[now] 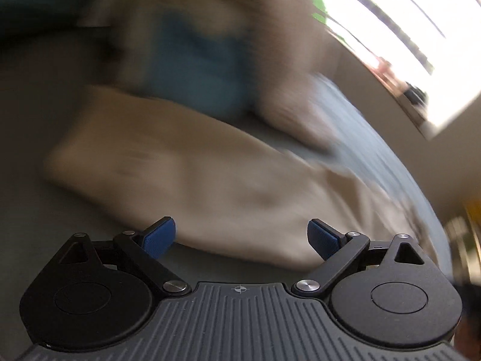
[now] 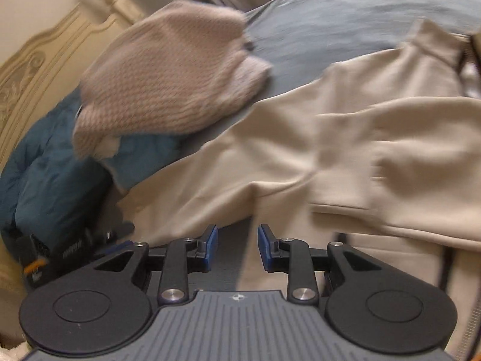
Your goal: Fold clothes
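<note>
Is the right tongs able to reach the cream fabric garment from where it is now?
Probably yes: the right tongs stand open, and the cream fabric garment lies just ahead on the grey-blue bedcover, nothing between.

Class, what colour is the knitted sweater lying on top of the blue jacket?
The knitted sweater is pale pinkish-beige, clearest in the right wrist view.

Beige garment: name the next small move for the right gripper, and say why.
Probably ease the right gripper forward and close on the beige garment edge just ahead. It is open and empty, with the fabric lying unheld on the blue-grey bedcover; the left gripper is open too.
</note>
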`<state>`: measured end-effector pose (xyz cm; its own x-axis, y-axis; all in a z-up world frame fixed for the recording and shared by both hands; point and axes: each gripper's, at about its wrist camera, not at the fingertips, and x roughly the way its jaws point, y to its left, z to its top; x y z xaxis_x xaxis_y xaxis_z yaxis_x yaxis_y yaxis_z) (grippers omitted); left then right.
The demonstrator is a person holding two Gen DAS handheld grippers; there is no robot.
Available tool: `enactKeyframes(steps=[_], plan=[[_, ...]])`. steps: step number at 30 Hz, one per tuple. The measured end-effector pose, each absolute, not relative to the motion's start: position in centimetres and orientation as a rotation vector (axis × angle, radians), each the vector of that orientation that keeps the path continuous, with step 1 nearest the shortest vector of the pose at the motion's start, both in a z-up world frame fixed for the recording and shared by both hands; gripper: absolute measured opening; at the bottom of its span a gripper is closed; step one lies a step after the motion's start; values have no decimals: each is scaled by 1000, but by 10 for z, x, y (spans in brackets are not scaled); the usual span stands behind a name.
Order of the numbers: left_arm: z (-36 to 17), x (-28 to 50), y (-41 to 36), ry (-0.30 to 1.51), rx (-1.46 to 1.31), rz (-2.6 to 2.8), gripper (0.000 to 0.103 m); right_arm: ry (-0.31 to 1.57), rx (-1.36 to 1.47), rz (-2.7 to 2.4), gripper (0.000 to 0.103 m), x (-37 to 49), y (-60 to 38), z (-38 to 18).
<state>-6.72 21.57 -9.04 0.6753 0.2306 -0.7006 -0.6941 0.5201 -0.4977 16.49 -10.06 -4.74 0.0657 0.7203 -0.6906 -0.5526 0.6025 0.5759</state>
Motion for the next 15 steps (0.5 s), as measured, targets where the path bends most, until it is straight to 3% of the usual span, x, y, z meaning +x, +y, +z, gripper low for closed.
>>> enactKeyframes(steps=[5,10,11,13,14,15], plan=[[-110,-98,259,506,-1084,781,102,1172,166,990,31,146,-77,-58],[-126,-93,271,437,-1139,863,101,1227,187,939,31,137,-81,-74],[-124,-89,270,432,-1110,885,96,1234,193,926,31,137,-83,-75],[-119,-78,267,453,-1030,926,73,1231,202,900,31,139,-91,-75],[-117,-73,266,467,-991,933,47,1230,206,888,31,139,-94,-74],[-115,-69,264,483,-954,925,31,1225,211,875,31,140,-99,-73]])
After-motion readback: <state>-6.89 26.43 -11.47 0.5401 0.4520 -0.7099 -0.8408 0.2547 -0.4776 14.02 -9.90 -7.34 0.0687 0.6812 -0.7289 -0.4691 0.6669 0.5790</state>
